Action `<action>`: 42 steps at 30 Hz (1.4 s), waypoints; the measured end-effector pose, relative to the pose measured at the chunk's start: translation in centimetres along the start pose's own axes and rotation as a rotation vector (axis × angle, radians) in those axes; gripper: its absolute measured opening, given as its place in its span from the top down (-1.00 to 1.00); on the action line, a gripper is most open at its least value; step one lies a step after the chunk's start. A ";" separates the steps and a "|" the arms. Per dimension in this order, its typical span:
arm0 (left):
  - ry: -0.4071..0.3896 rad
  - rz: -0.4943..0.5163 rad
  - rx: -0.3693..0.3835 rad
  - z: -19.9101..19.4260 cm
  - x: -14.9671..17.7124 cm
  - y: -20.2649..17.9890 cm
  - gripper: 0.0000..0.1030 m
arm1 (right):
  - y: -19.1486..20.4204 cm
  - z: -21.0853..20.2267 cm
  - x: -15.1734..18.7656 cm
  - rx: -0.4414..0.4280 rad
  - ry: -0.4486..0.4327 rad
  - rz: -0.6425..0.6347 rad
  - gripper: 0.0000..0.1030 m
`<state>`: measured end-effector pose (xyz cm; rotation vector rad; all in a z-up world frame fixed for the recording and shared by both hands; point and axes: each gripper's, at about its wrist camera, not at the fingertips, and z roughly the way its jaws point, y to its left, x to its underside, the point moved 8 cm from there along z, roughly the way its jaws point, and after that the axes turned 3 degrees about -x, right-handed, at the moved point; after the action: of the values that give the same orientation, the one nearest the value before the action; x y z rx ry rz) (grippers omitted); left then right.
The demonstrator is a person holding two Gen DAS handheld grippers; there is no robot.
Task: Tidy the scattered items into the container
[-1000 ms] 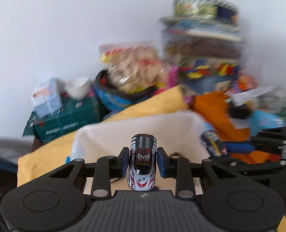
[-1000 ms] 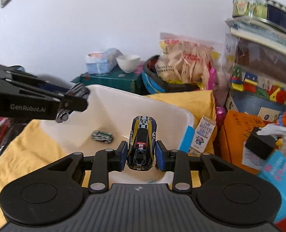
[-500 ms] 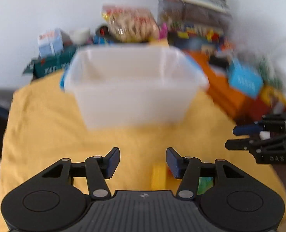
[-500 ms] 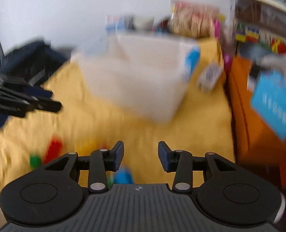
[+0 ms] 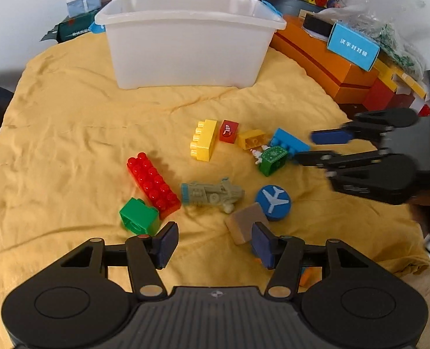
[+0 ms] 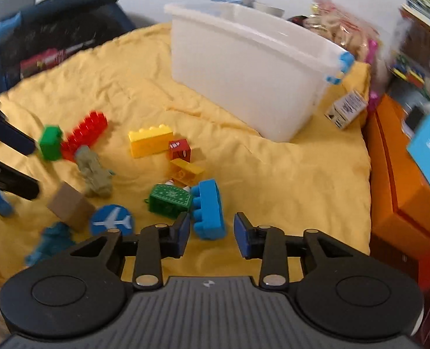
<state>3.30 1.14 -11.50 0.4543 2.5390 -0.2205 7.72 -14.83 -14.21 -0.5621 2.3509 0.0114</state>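
Observation:
A white plastic bin [image 5: 185,43] stands at the far side of a yellow cloth [image 5: 69,133]; it also shows in the right wrist view [image 6: 249,69]. Toys lie scattered on the cloth: a red brick [image 5: 152,184], a green block [image 5: 139,216], a grey-green toy vehicle [image 5: 212,195], a yellow brick [image 5: 203,139], a blue brick [image 6: 209,208], a blue plane disc [image 5: 273,202] and a wooden block [image 5: 245,225]. My left gripper [image 5: 215,245] is open and empty, low over the cloth near the wooden block. My right gripper [image 6: 212,234] is open and empty just before the blue brick.
Orange boxes [image 5: 316,58] and a blue carton [image 5: 353,45] line the right side. Snack bags, boxes and a bowl are piled behind the bin. A small carton [image 6: 346,109] lies right of the bin. A dark bag [image 6: 54,37] sits at the left.
Both grippers held toy cars over the bin a second ago. They have let them go, opened, and pulled back and down to the scattered toys on the cloth.

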 end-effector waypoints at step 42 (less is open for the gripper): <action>-0.003 -0.015 0.095 9.3 -8.1 -0.3 0.50 | -5.6 -5.1 8.6 -0.120 0.054 0.689 0.18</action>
<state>14.14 -3.68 -14.82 0.4706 2.5377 -0.3483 1.05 -24.05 -15.10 0.2176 2.4933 0.4558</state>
